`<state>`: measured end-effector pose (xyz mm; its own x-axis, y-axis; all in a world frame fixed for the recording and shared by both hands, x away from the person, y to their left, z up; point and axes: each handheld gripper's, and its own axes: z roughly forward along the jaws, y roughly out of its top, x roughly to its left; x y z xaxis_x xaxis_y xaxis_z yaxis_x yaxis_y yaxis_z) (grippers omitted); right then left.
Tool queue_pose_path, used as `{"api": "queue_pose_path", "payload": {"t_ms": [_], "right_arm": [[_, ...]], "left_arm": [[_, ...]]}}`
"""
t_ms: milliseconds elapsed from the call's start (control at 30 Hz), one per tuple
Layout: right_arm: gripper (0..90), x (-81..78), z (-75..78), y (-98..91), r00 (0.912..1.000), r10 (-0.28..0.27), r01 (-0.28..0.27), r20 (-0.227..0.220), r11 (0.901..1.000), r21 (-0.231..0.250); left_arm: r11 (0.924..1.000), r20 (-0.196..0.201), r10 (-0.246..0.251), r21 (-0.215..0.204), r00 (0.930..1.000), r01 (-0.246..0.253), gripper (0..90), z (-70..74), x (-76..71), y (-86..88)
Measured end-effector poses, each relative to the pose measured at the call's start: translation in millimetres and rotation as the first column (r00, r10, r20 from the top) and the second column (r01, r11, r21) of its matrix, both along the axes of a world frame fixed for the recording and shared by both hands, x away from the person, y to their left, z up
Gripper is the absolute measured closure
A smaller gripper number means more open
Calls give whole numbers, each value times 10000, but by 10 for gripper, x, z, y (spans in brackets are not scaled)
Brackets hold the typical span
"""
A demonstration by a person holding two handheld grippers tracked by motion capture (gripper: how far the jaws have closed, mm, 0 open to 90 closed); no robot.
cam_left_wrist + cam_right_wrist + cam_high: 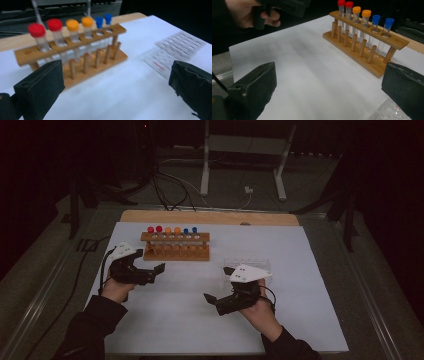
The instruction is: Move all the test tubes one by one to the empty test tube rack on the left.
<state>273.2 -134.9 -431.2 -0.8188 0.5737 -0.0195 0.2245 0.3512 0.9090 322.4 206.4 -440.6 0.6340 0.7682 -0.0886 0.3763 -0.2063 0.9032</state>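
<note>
A wooden test-tube rack (175,246) stood on the white sheet (200,320) covering the table, toward the far left; its long axis ran left to right across the high view; six capped tubes stood upright in it, two red (154,229), two orange (172,230), two blue (190,230); one hole at the red end (28,52) was empty. The left gripper (159,269) hovered just in front of the rack's left end, its jaws spread wide with nothing between them, pointing rightward along the rack's front; it was clearly the nearer of the two. The right gripper (209,298) was held well apart from the rack, toward the near right, jaws also wide and empty, aimed back toward the rack's front. A clear plastic tray (247,264) lay flat just beyond the right gripper, to the right of the rack; its contents were too faint to make out. The left gripper view was blurred, so the tubes' fill could not be judged; the room behind the table was dark, with cables and a metal stand dimly visible.
</note>
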Motion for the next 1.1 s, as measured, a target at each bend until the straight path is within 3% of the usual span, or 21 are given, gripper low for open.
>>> {"api": "queue_pose_path", "payload": {"t_ms": [200, 500, 667, 967, 1100], "right_arm": [[0, -1, -3, 6, 10000, 5, -5, 22, 10000, -5], [0, 3, -19, 16, 10000, -14, 14, -35, 10000, -48], [0, 4, -28, 22, 10000, 27, -28, -40, 9999, -104], [0, 4, -35, 15, 10000, 30, -31, -73, 10000, -46], [0, -1, -38, 24, 9999, 72, -72, -70, 10000, -64]], "left_arm": [[9990, 65, -412, -188, 9991, 414, 8, -130, -196, -18], [9913, 324, -1294, 270, 9911, 1286, 8, -360, -430, -122], [9866, 386, -1622, 259, 9860, 1613, 8, -432, -522, -167], [9715, 254, -2319, 559, 9724, 2302, 8, -632, -651, -241], [9641, 290, -2541, 875, 9668, 2507, 8, -688, -668, -260]]}}
